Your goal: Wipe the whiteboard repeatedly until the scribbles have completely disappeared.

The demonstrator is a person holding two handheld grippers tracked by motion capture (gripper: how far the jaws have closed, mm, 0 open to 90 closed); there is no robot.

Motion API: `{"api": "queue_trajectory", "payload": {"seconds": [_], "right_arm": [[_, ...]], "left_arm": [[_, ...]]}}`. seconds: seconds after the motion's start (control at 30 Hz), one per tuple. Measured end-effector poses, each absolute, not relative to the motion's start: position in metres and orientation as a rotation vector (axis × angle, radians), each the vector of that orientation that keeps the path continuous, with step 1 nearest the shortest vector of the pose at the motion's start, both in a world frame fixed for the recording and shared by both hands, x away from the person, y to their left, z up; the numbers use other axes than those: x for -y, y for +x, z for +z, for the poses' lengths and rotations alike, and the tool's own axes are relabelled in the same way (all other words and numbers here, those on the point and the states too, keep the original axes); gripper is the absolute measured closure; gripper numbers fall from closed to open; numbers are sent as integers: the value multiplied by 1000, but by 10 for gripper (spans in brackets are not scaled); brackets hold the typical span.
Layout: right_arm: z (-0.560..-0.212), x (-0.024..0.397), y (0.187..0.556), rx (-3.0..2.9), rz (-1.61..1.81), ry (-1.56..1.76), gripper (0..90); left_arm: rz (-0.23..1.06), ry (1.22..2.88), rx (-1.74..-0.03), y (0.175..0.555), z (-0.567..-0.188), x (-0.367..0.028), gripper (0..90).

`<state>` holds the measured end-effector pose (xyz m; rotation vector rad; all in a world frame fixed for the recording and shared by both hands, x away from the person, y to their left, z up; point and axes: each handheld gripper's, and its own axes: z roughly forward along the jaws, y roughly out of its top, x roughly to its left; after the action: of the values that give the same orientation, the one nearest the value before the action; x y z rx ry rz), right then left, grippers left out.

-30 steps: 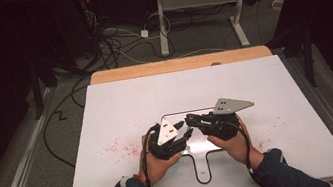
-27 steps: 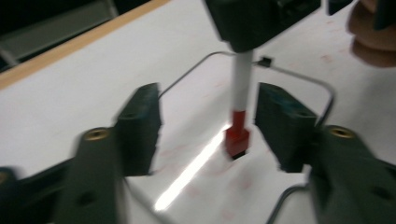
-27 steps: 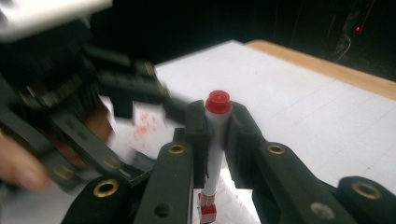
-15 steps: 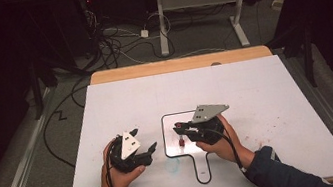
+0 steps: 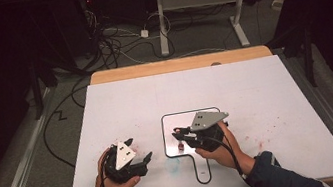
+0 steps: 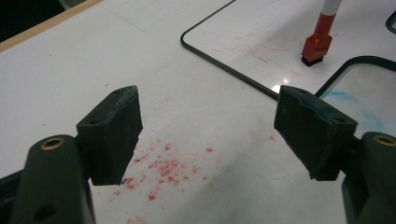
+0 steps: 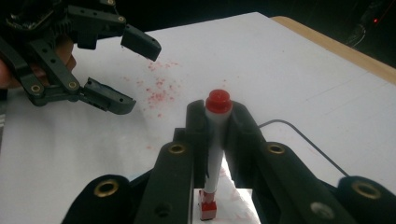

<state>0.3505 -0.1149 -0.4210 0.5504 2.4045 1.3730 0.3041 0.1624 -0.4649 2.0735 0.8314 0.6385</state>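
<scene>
Clamping a marker (image 7: 215, 140) between its jaws, the right gripper (image 5: 181, 135) holds the thing upright over the small whiteboard (image 5: 169, 123), the jaws closed tight on the white barrel. The marker has a rounded red end (image 7: 218, 101) poking out above the jaw tips and a square red tip (image 7: 207, 210) below them, resting on or just above the board; which of the two cannot be told. In the left gripper view the same marker (image 6: 320, 32) stands ahead and to the right of the jaws, its red lower part (image 6: 316, 46) ending in a dark base on the glossy board, among faint red scribbles (image 6: 247, 46).

The left gripper (image 5: 139, 151) sits well apart from the marker, off the whiteboard's edge, over the white table sheet (image 5: 121, 105). Its jaws have just been opening and now stand wide, with nothing between the pads (image 6: 114, 133). Below them lies a scatter of red specks (image 6: 163, 170) on the sheet. A blue smear (image 6: 369, 109) shows beside the right-hand pad, inside the board's black-rimmed handle.
</scene>
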Motion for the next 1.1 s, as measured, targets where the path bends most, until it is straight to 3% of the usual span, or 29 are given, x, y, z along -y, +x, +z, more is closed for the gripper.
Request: {"api": "queue_trajectory", "payload": {"seconds": [0.27,0.67,0.93,1.1], "right_arm": [[-422,132,373,-2296,1320,667,813],[-424,124,347,-2367,1409,630,813],[-426,137,371,-2266,1368,715,813],[-426,130,363,-2300,1402,691,813]], "left_arm": [[628,2072,-820,306,-465,-162,222],[615,2078,-821,306,-466,-161,222],[614,2080,-817,307,-466,-160,222],[610,2084,-820,308,-467,-159,222]]}}
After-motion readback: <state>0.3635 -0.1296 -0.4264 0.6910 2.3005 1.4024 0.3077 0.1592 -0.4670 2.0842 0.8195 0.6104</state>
